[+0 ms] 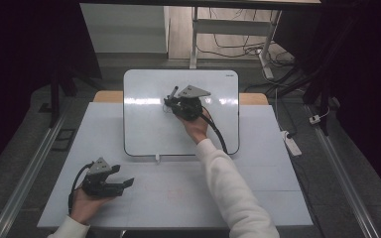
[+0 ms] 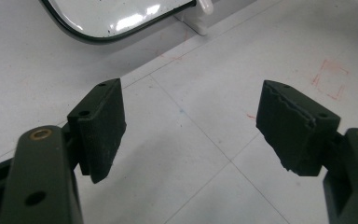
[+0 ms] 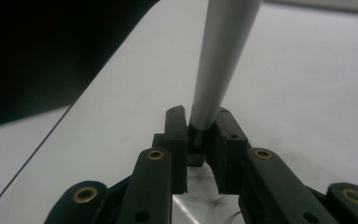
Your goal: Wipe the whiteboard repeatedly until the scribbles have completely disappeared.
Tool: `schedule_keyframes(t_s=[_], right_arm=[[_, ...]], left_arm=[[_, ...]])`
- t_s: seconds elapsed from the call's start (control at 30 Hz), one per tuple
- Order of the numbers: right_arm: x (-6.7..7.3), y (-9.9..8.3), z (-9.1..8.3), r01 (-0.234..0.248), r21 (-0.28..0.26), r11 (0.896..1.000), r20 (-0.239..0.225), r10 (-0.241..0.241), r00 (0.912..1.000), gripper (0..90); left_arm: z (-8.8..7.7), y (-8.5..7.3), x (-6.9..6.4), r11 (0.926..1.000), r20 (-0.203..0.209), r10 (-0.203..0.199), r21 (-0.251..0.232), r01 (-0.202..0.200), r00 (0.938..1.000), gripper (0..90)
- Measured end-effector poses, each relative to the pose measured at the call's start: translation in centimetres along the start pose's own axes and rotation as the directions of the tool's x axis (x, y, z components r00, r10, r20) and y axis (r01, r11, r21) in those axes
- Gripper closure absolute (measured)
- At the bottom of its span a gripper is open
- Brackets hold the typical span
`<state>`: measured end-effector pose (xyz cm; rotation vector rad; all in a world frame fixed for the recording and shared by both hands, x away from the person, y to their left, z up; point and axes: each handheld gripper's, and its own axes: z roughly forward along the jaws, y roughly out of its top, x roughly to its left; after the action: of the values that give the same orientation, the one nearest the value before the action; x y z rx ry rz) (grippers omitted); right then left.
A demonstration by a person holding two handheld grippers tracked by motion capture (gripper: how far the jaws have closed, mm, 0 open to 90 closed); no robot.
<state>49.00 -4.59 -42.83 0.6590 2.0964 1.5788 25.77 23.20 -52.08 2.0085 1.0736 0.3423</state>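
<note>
A white whiteboard [image 1: 144,129] with a dark rim lies across the far middle of the table [image 1: 178,198]. Over its upper middle my right gripper [image 1: 170,102] is shut on a grey marker [image 1: 172,92] that sticks up and away from the jaws. In the right gripper view the marker [image 3: 223,56] rises from between the closed pads [image 3: 176,135] over the board's surface [image 3: 307,93]. My left gripper [image 1: 126,182] rests at the near left of the table, open, with bare tabletop between its pads [image 2: 102,130]. The board's near corner [image 2: 116,18] lies just ahead of it.
A small white tab [image 1: 157,158] sticks out from the board's near edge. Faint red marks [image 2: 331,77] show on the tabletop. A power strip [image 1: 292,144] and cables lie on the floor to the right, and a desk frame [image 1: 228,29] stands beyond the table.
</note>
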Motion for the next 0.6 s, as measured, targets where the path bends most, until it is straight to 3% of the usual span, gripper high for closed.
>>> schedule_keyframes(t_s=[0.03,0.1,0.13,0.23,0.3,0.4,0.47,0.57,0.6], right_arm=[[-0.5,0.2,-0.2,-0.035,-0.022,0.999,0.027,0.036,0.999,77.5],[-0.9,0.4,-0.2,-0.052,-0.037,0.998,0.04,0.053,0.9978,77.5],[-0.5,0.3,0.0,-0.043,-0.028,0.999,0.028,0.043,0.9987,77.5],[1.6,-0.5,1.0,0.041,0.041,0.998,-0.088,-0.037,0.9954,77.5],[1.6,-0.4,1.0,0.066,0.054,0.996,-0.091,-0.061,0.994,77.5],[0.1,0.4,0.4,0.002,-0.005,1.0,0.014,-0.002,0.9999,77.5],[0.1,0.2,0.3,-0.018,-0.009,1.0,0.006,0.018,0.9998,77.6],[2.0,-1.0,0.8,0.048,0.054,0.997,-0.093,-0.042,0.9948,77.5],[2.0,-1.0,0.8,0.048,0.054,0.997,-0.093,-0.042,0.9948,77.5]], left_arm=[[-0.1,0.0,0.0,1.0,0.002,0.0,-0.002,0.0,1.0,24.5],[0.0,0.0,0.0,1.0,0.002,-0.001,-0.004,0.001,1.0,24.5],[0.0,0.0,0.1,1.0,0.002,-0.002,-0.002,0.002,1.0,24.5],[0.1,0.0,0.2,1.0,0.002,-0.001,0.002,0.001,1.0,24.5],[0.1,0.0,0.1,1.0,0.003,0.0,0.001,0.0,1.0,24.5],[-0.1,0.0,0.0,1.0,0.003,0.001,-0.004,-0.001,1.0,24.5],[-0.1,0.0,0.1,1.0,0.003,0.0,-0.006,0.0,1.0,24.5],[0.0,0.0,0.2,1.0,0.004,-0.002,0.001,0.002,1.0,24.5],[0.0,0.0,0.2,1.0,0.004,-0.002,0.001,0.002,1.0,24.5]])
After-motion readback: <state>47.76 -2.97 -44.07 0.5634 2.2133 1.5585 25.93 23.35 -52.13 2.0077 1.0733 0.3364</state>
